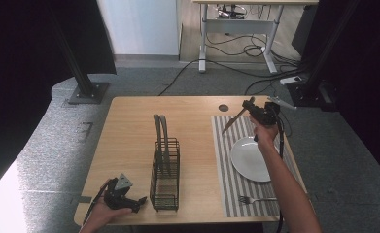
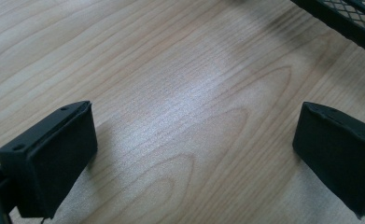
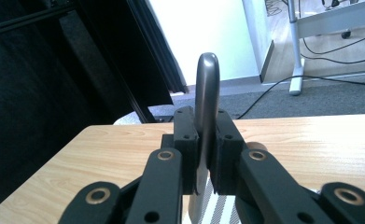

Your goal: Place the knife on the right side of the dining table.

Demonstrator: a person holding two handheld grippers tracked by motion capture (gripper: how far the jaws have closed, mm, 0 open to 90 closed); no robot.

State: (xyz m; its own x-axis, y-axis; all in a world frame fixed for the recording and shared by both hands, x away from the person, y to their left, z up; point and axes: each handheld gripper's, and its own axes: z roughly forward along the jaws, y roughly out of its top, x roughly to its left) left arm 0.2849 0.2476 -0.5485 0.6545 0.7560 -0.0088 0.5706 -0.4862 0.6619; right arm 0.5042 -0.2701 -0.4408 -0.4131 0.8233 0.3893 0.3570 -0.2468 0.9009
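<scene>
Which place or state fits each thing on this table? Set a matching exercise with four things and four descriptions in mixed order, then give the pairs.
Things:
1. knife
2. fork
3. plate
4. wire rack

Descriptions:
A. stands on the bare wood, middle of the table
B. lies on the striped mat near the table's front edge
C. held in the air by the right gripper
D. white, rests on the striped mat

Pairs: 1-C, 2-B, 3-D, 4-A

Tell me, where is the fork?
In the high view the fork lies on the striped placemat near the table's front right edge, just in front of the white plate.
</scene>
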